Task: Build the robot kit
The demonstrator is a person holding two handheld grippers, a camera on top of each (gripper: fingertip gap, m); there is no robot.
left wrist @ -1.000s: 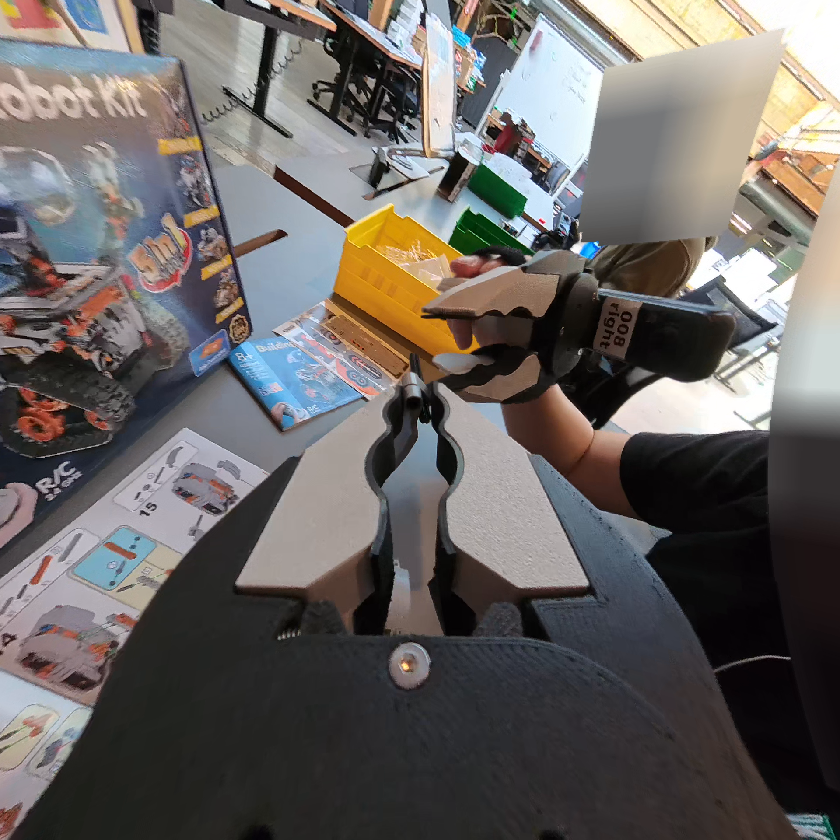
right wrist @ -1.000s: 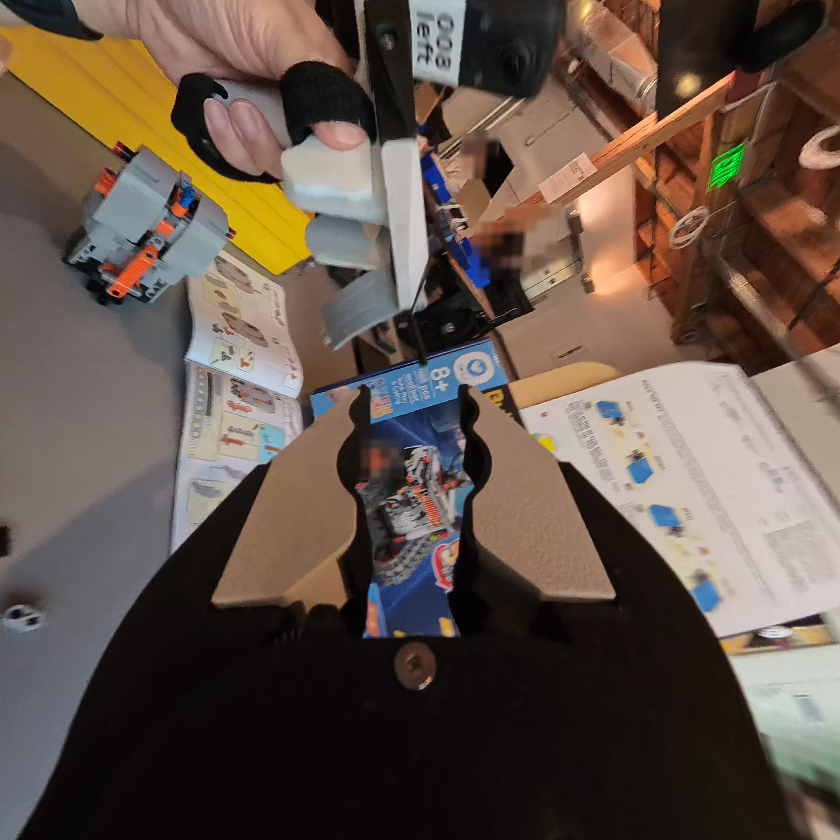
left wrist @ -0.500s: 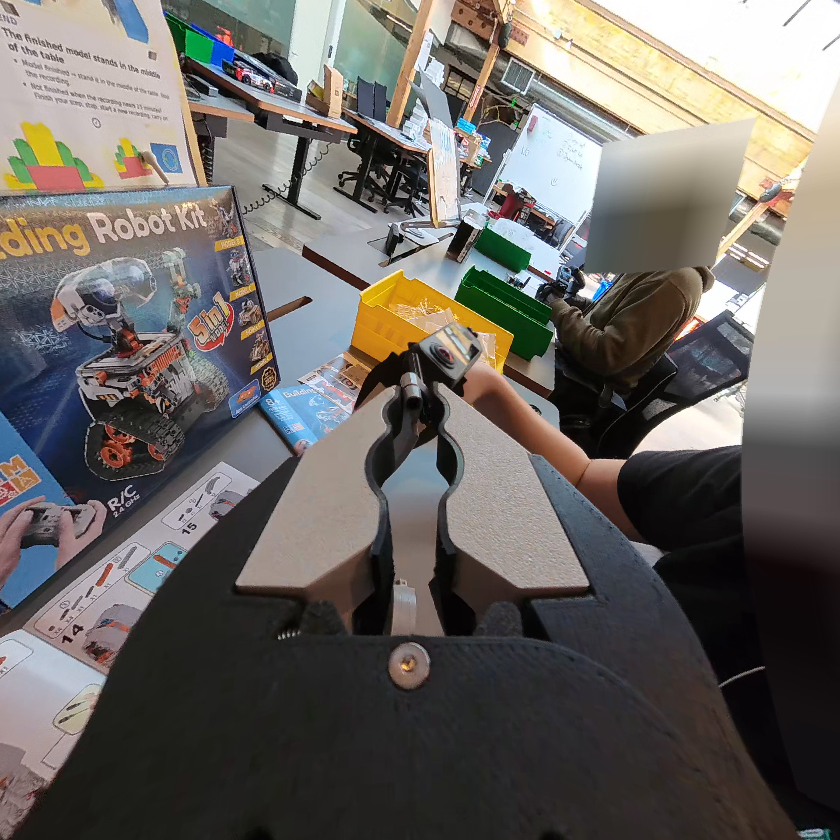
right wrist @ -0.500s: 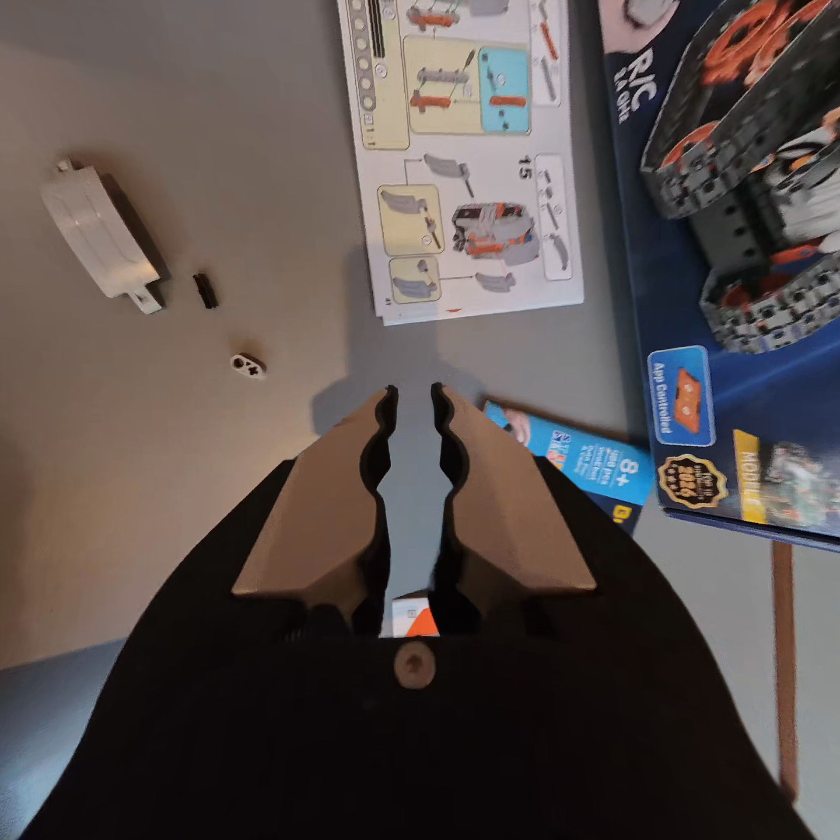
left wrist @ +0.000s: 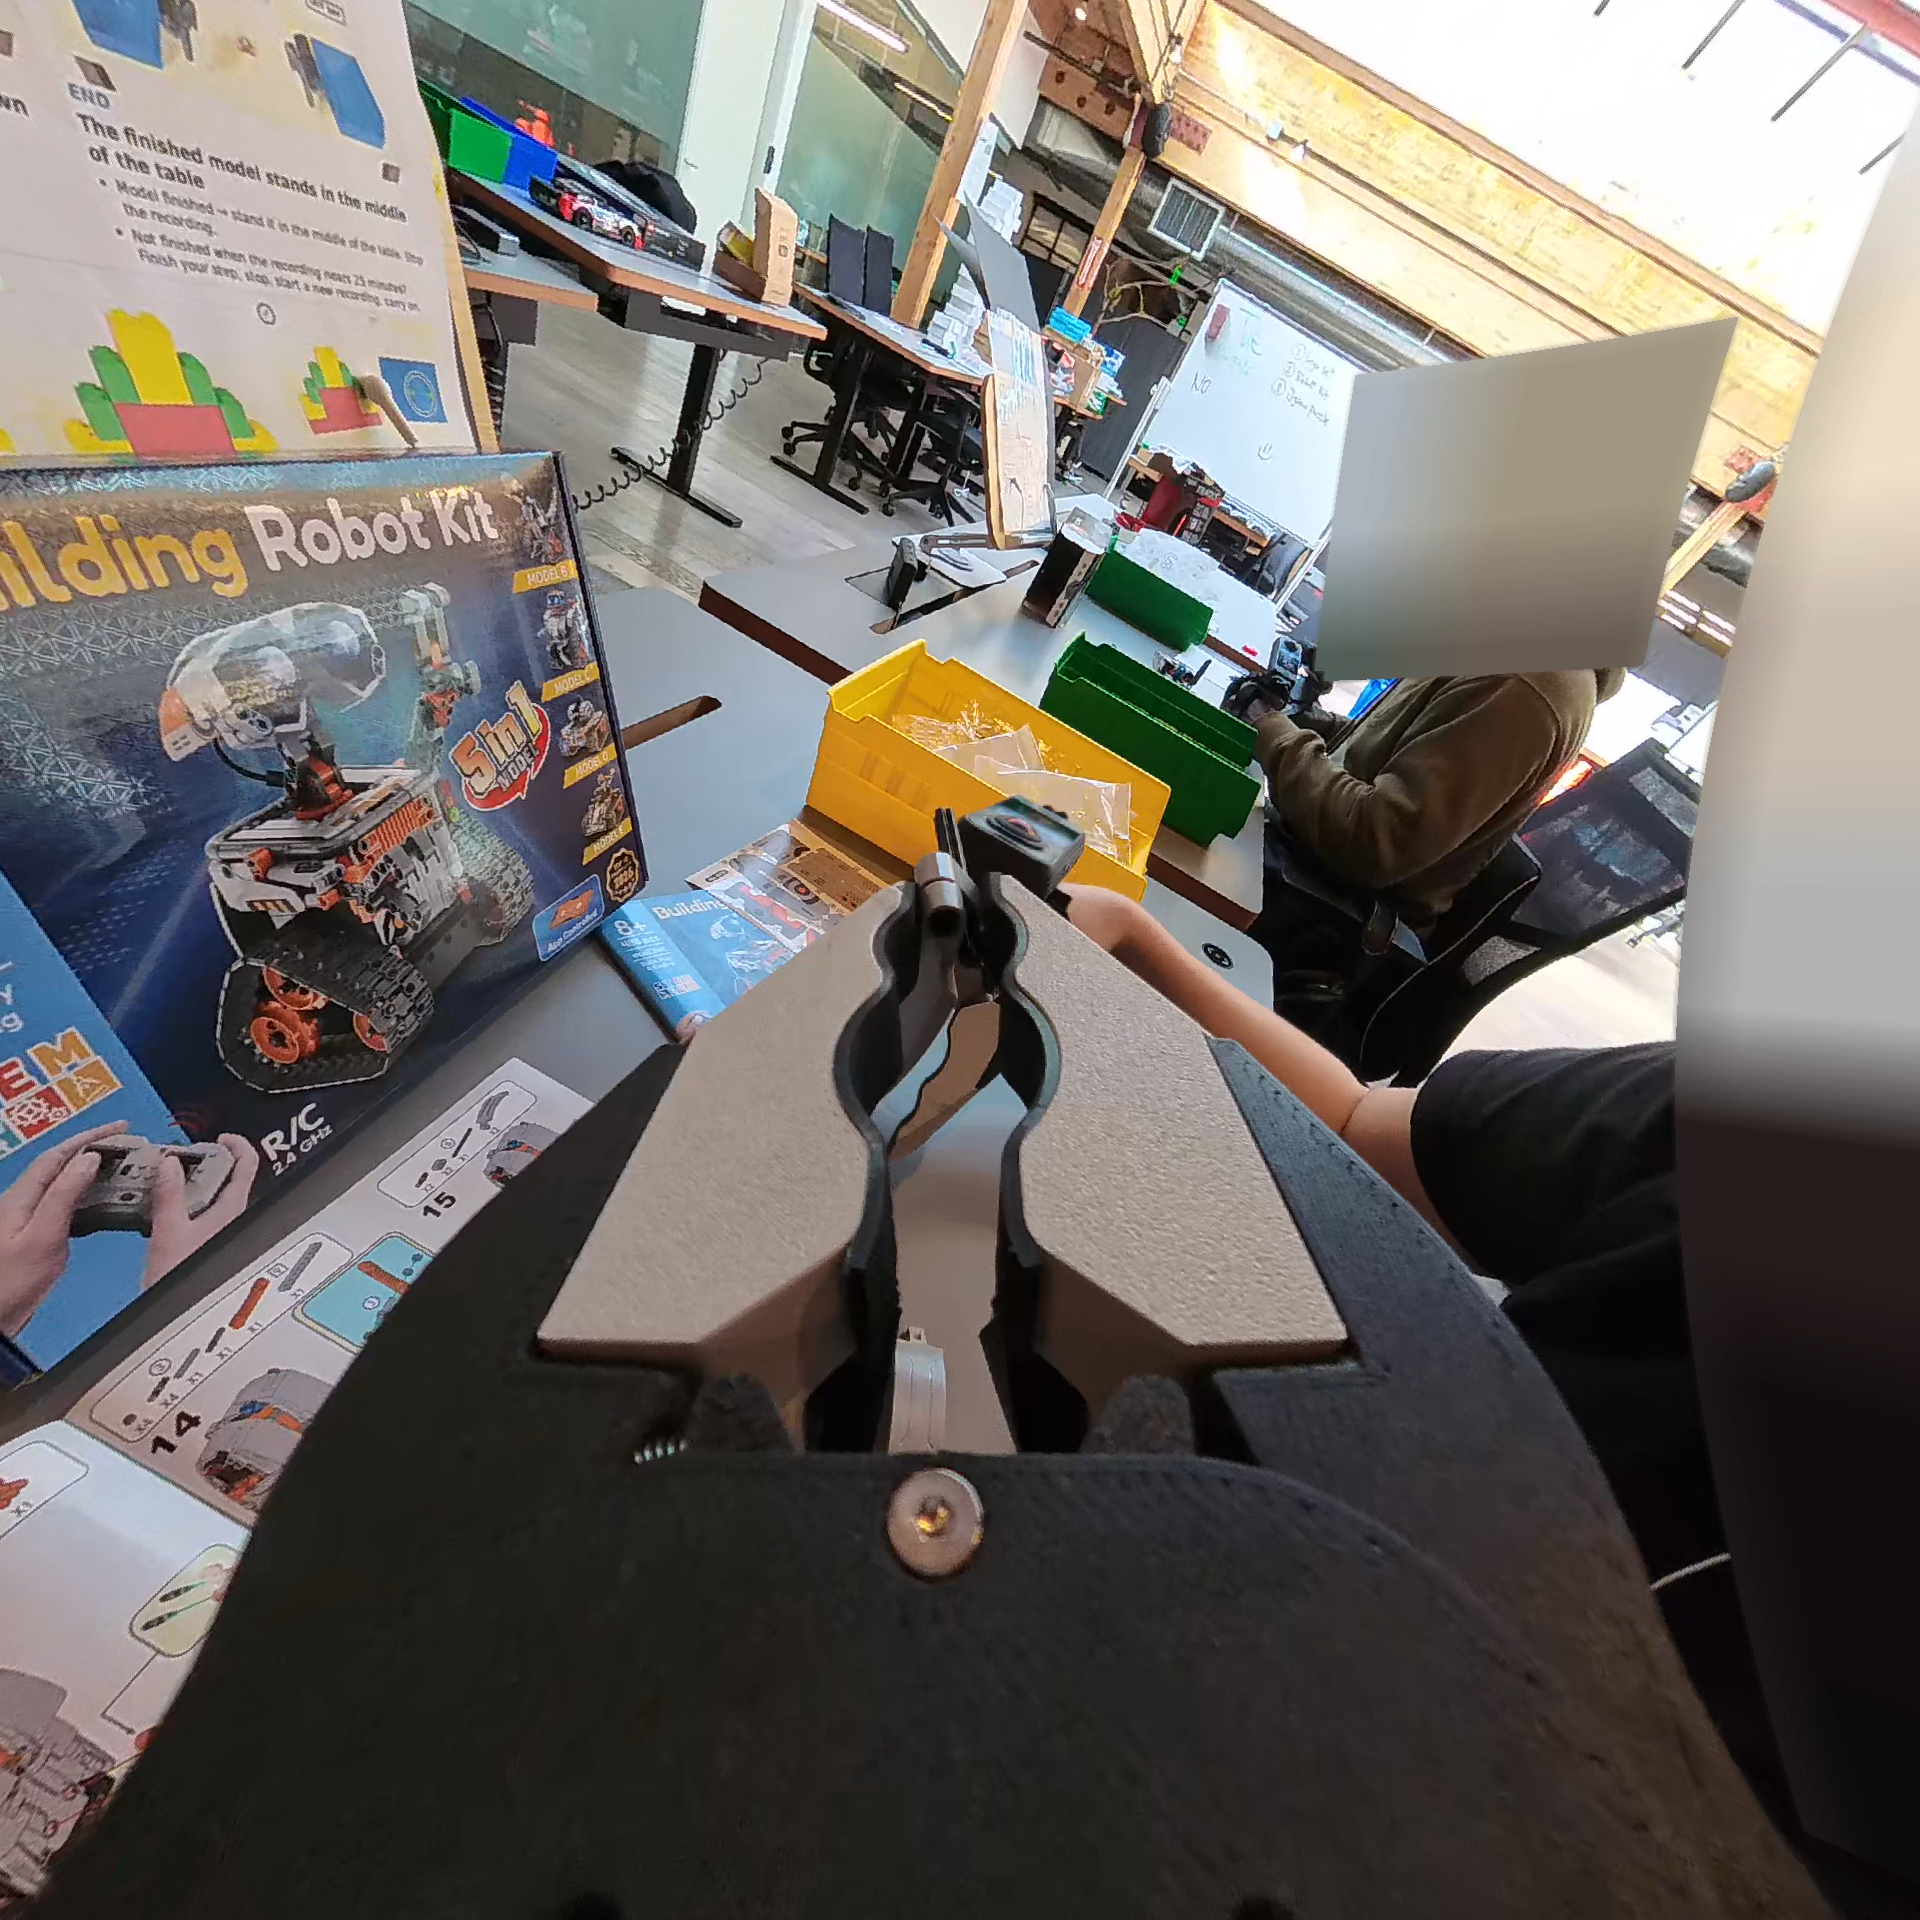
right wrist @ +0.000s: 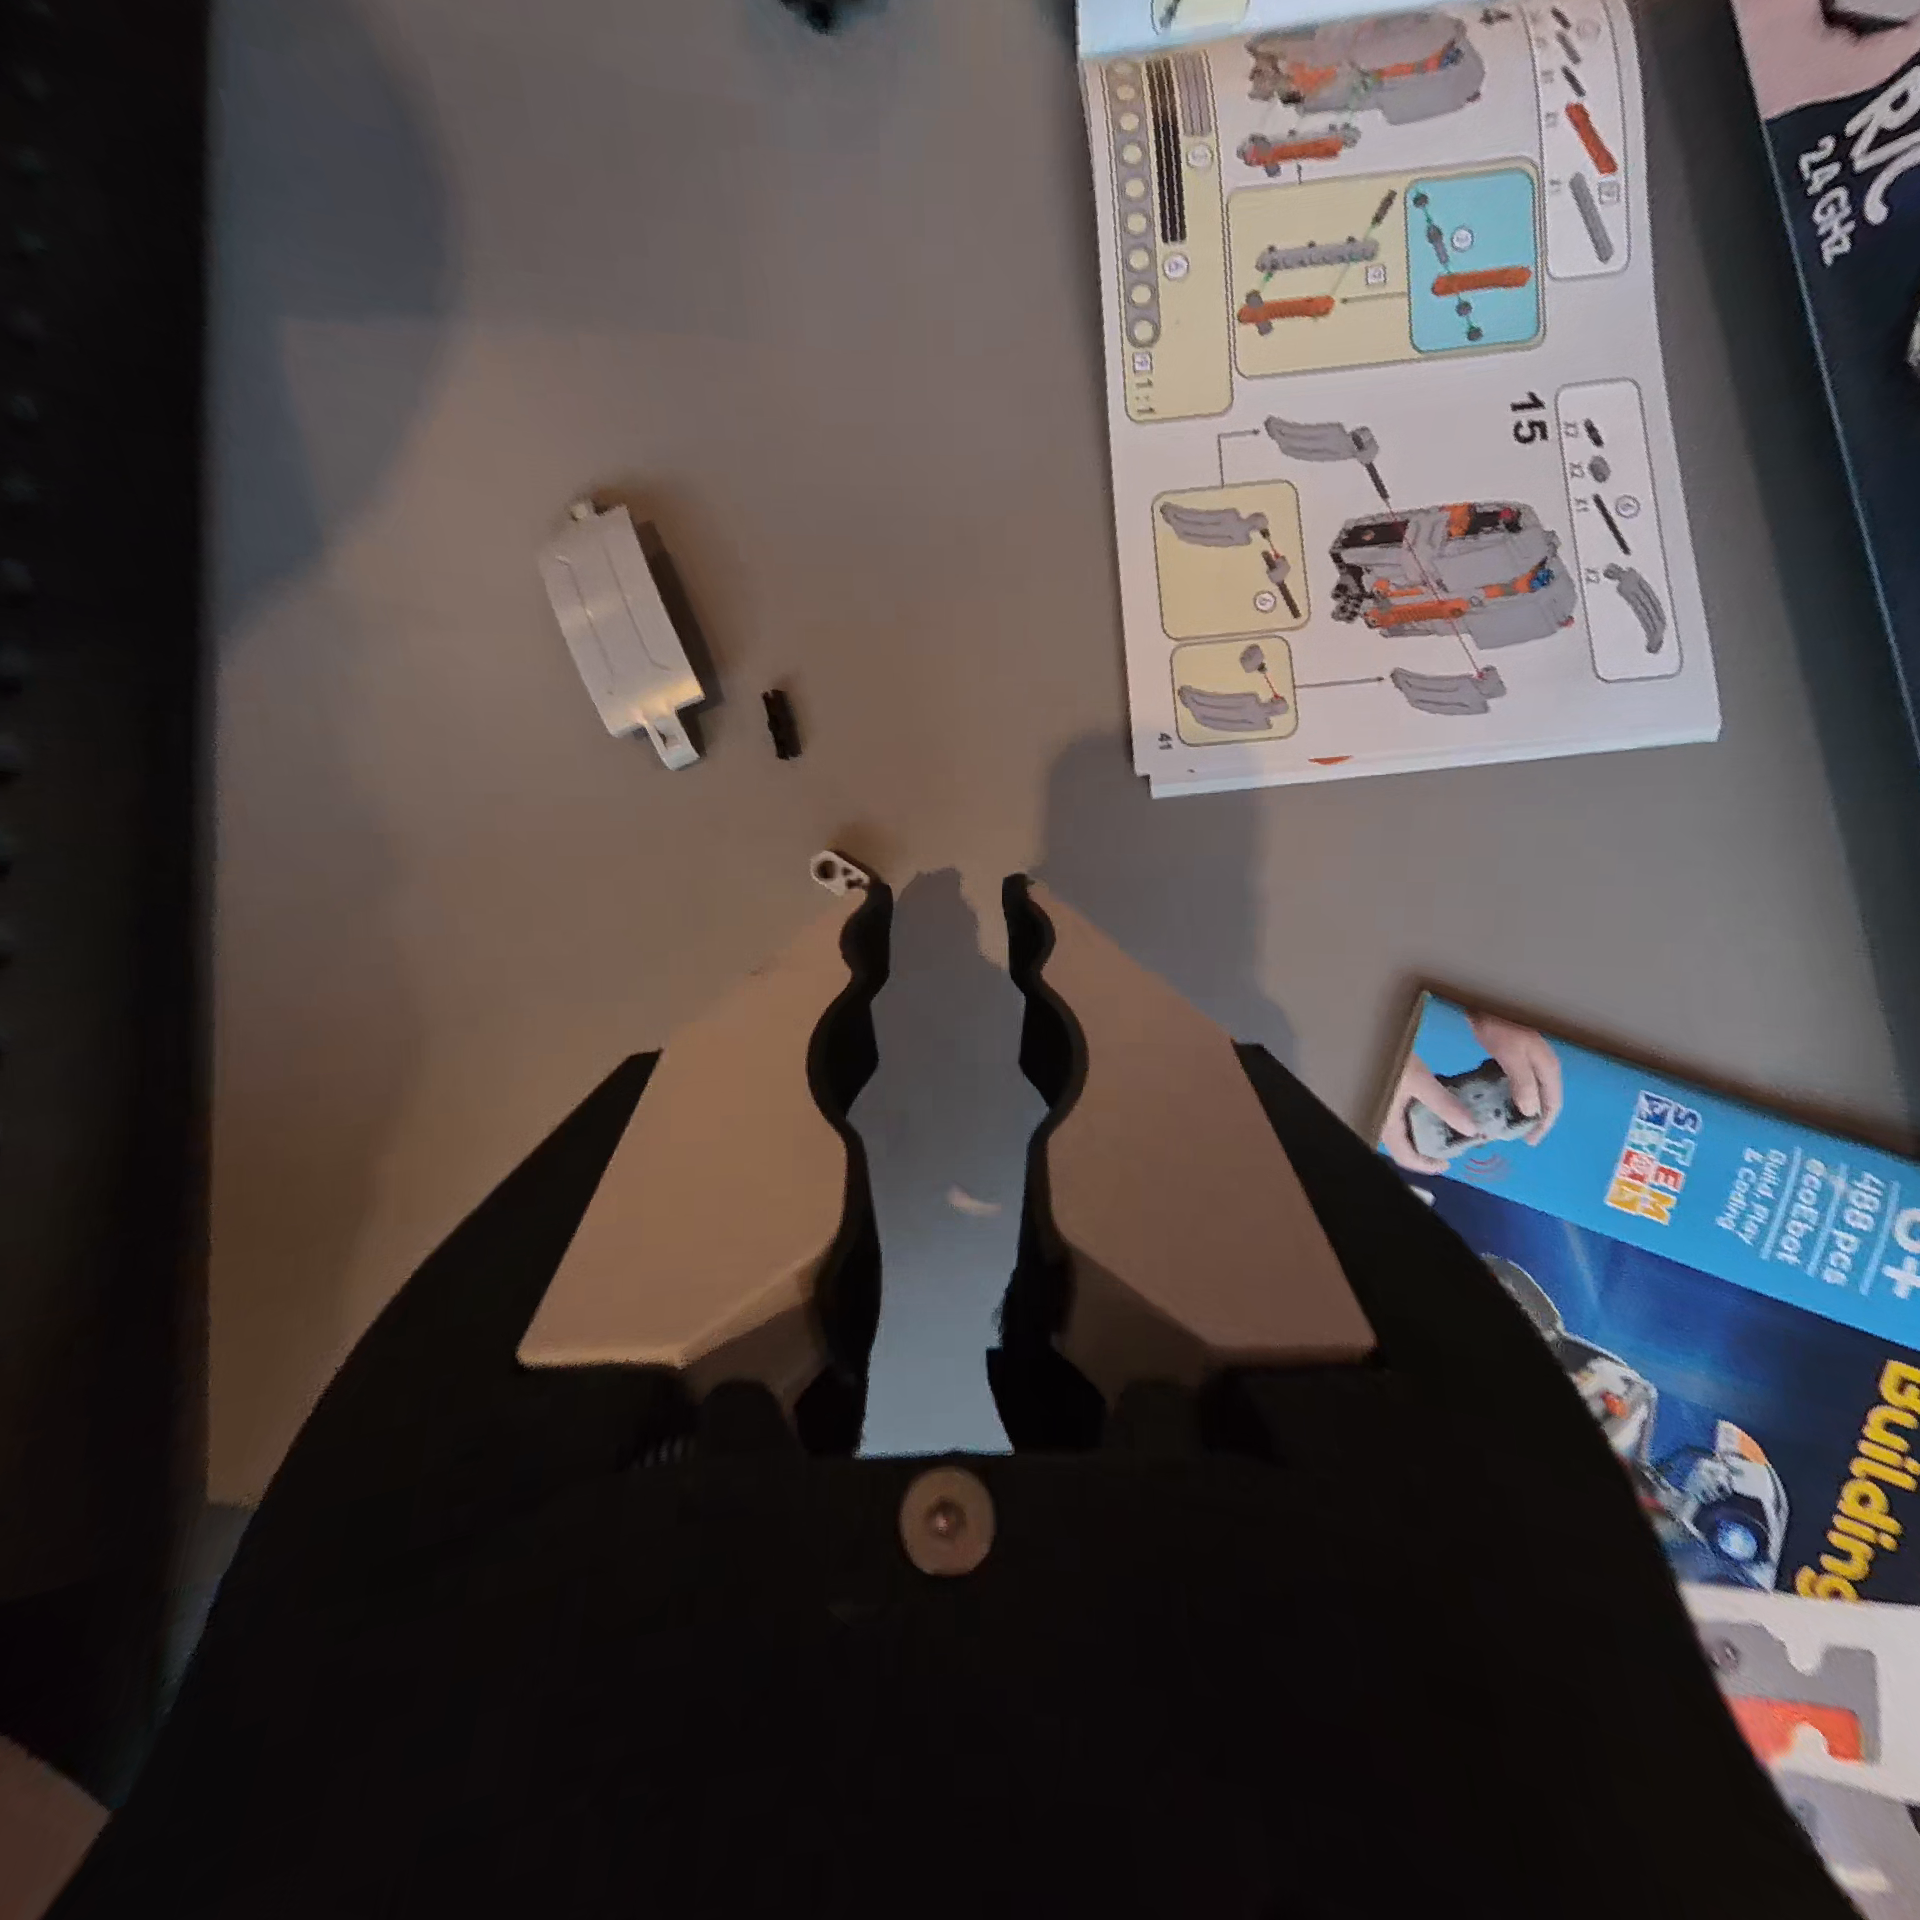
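In the left wrist view my left gripper [left wrist: 951,914] is held above the table, shut on a small dark grey connector piece [left wrist: 940,899] with a thin black axle sticking up from it. In the right wrist view my right gripper [right wrist: 948,891] points down at the grey table [right wrist: 727,312], open and empty. A small white connector [right wrist: 836,871] lies just left of its left fingertip. Farther off lie a short black pin [right wrist: 781,722] and a curved light-grey panel [right wrist: 623,634]. The other gripper's black camera [left wrist: 1023,836] shows just beyond my left fingertips.
An open instruction booklet [right wrist: 1392,416] lies to the right, with a blue booklet [right wrist: 1714,1195] nearer. The robot kit box [left wrist: 291,748] stands at the left. A yellow bin [left wrist: 883,769] and a green bin [left wrist: 1143,717] sit behind, near a seated person [left wrist: 1434,790]. My hands' fingertips stand some 25 centimeters from each other.
My right gripper has swung away from the left gripper and down towards the table, ending beside the white connector with its jaws a little wider. The left gripper has tilted up, still holding its piece.
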